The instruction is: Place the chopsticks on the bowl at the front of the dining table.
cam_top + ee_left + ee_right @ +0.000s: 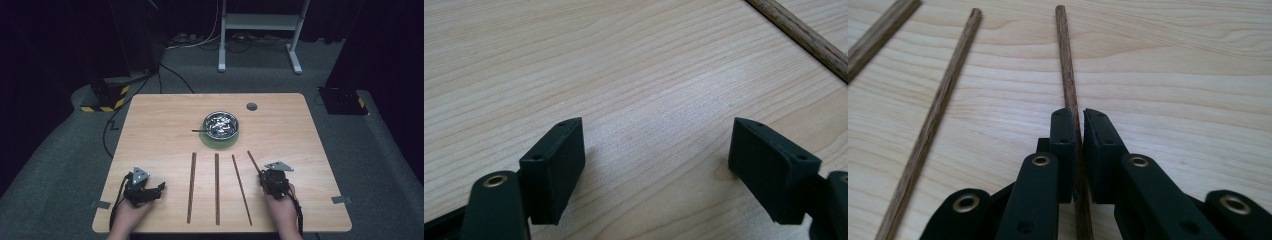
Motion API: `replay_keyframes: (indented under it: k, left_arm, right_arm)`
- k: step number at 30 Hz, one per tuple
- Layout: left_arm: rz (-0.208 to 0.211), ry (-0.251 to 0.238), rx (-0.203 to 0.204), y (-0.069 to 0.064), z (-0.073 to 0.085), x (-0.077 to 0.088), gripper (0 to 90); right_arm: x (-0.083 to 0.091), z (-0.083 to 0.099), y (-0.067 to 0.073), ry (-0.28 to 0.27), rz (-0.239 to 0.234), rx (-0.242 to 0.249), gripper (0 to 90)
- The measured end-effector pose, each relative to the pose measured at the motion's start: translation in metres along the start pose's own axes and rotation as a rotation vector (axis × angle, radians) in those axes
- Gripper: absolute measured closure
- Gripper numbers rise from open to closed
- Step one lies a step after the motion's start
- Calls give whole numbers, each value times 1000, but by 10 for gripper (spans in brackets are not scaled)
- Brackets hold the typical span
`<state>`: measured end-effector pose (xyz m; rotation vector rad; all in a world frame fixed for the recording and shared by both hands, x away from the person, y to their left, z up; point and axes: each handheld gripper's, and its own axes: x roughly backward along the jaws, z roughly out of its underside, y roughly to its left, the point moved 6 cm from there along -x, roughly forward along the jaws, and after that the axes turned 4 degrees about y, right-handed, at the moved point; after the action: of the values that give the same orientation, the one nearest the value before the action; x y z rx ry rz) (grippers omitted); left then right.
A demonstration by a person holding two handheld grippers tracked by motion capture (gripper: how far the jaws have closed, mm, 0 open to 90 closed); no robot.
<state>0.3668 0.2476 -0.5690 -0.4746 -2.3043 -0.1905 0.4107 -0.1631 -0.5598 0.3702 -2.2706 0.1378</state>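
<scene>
Four thin wooden sticks lie side by side on the table's near half. My right gripper (262, 174) (1079, 120) is shut on the rightmost stick (252, 159) (1066, 65), which runs between its pads and away toward the bowl. The neighbouring stick (241, 189) (943, 100) lies just to its left. My left gripper (159, 187) (656, 150) rests low on the table near the front left, jaws wide open with only bare wood between them. The leftmost stick (191, 187) (809, 40) lies a little to its right, apart from it.
A metal bowl (220, 124) with shiny contents and a dark utensil handle (199, 131) sits on a green mat (220, 143) at the table's centre back. A small grey disc (251, 106) lies beyond it. Another stick (217, 189) lies mid-table. The table's front edge (220, 231) is close behind both hands.
</scene>
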Motion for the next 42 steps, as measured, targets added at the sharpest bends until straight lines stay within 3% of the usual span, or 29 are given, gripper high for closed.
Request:
replay_keyframes:
  k: [6,8,16,21,24,27,28,31,33,34,35,36,37,42]
  left_arm:
    - [0,0,0,0,0,0,226]
    - [0,0,0,0,0,0,226]
    - [0,0,0,0,0,0,226]
    - [-3,-1,0,0,0,0,229]
    - [-2,0,0,0,0,0,229]
    - [-3,-1,-1,0,0,0,229]
    - [-4,-2,0,0,0,0,230]
    - [-3,4,-5,0,0,0,230]
    - [0,4,-5,0,0,0,230]
    - [1,4,-5,0,0,0,230]
    - [1,4,-5,0,0,0,230]
    - [3,4,-5,0,0,0,230]
    - [8,4,-6,0,0,0,230]
    - [11,4,-9,0,0,0,231]
  right_arm:
    - [2,1,-16,-5,23,-22,801]
    - [3,2,-22,-3,19,-37,735]
    - [11,3,-30,-39,10,-8,582]
    - [12,4,-38,-38,1,-9,572]
    - [7,6,-36,-17,7,46,533]
    - [5,6,-35,5,1,33,491]
    - [5,4,-34,37,-7,15,408]
    - [5,2,-30,72,-32,8,336]
    - [4,2,-28,80,-13,33,320]
    - [3,2,-27,87,0,48,244]
    - [3,2,-27,87,0,48,244]
    - [2,3,-30,102,21,33,157]
    - [1,2,-32,120,35,8,170]
    - [4,-1,-33,163,21,44,247]
